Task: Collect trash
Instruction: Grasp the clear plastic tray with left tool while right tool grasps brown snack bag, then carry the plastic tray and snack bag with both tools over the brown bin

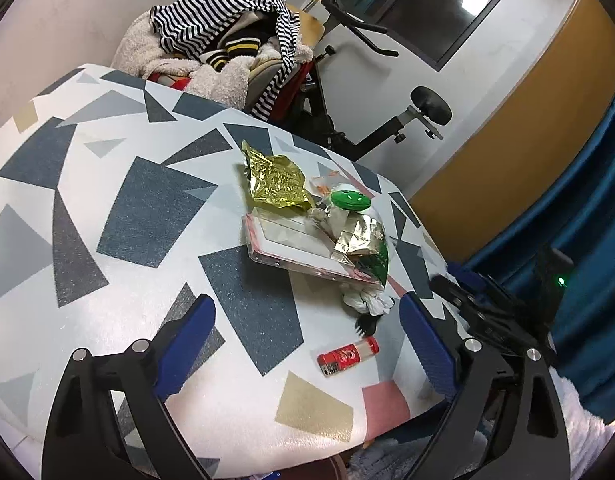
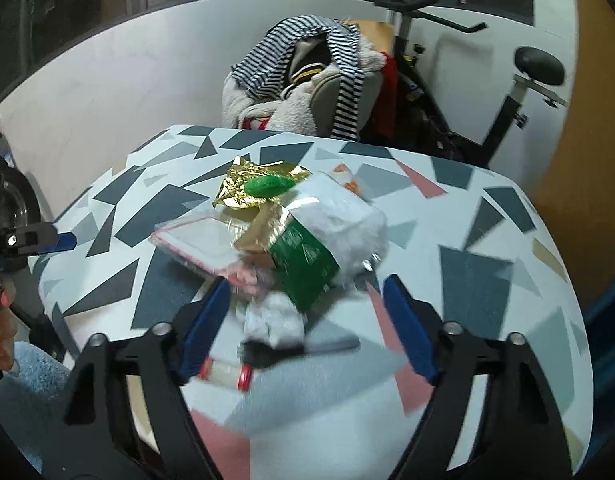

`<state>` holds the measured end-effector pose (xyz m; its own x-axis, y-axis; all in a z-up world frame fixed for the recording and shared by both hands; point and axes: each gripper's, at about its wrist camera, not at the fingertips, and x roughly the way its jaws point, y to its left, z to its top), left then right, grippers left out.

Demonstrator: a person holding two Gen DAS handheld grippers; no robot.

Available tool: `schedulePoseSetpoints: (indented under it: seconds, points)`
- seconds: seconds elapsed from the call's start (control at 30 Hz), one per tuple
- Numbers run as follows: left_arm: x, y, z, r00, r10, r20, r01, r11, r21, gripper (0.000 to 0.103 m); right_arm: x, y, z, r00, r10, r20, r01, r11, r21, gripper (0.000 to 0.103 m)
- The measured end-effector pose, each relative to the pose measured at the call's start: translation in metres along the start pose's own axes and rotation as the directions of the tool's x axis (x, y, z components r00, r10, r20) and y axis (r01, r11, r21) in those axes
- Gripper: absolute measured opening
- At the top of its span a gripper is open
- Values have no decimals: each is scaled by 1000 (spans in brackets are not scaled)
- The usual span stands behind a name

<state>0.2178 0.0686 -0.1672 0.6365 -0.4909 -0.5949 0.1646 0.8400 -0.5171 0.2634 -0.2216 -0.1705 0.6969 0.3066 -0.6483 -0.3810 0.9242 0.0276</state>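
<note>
A pile of trash lies on the patterned table (image 1: 107,200): a gold foil wrapper (image 1: 277,180), a clear plastic tray (image 1: 291,244), a green lid (image 1: 349,198), a green and gold packet (image 1: 367,246), a crumpled white tissue (image 1: 365,300), a black plastic fork (image 1: 365,326) and a small red tube (image 1: 347,357). My left gripper (image 1: 307,352) is open, just short of the red tube. My right gripper (image 2: 307,326) is open over the tissue (image 2: 273,318), the fork (image 2: 299,350) and the tube (image 2: 225,374), with the green packet (image 2: 303,262) and tray (image 2: 199,240) just beyond.
A chair heaped with striped and fleecy clothes (image 1: 227,48) stands behind the table. An exercise bike (image 1: 371,120) is next to it by the white wall. A blue curtain (image 1: 579,208) hangs at the right. The right gripper's body (image 1: 507,304) shows at the table's right edge.
</note>
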Motion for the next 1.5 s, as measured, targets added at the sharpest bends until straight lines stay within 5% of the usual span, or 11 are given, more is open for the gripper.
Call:
schedulePoseSetpoints:
  seconds: [0.27, 0.37, 0.57, 0.87, 0.97, 1.03, 1.1, 1.33, 1.5]
  points:
    - [14, 17, 9, 999, -34, -11, 33, 995, -89, 90, 73, 23, 23, 994, -65, -85, 48, 980, -192, 72]
    - [21, 22, 11, 998, -51, -21, 48, 991, -129, 89, 79, 23, 25, 993, -23, -114, -1, 979, -204, 44]
    - [43, 35, 16, 993, -113, -34, 99, 957, -272, 86, 35, 13, 25, 998, 63, -10, -64, 991, -116, 39]
    - [94, 49, 19, 988, -150, -36, 115, 871, -478, 80, -9, -13, 11, 998, 17, 64, -17, 1000, -5, 36]
    - [112, 51, 20, 989, -133, -60, 85, 857, -508, 74, -18, -22, 2, 998, 18, 62, -20, 999, 32, 36]
    - [121, 53, 21, 990, -117, -74, 62, 856, -514, 61, -22, -26, -3, 998, 18, 60, -20, 999, 46, 35]
    - [126, 49, 24, 991, -73, -115, 9, 877, -480, 39, -27, -29, -9, 998, 18, 58, -22, 998, 61, 35]
    - [81, 9, 57, 999, -37, -28, 29, 971, -238, 22, -40, -30, -17, 997, 18, 69, -23, 997, 74, 34]
    - [42, -36, 83, 999, 14, 37, -13, 1000, -11, 16, -53, -27, -14, 995, 25, 102, -34, 996, 87, 34]
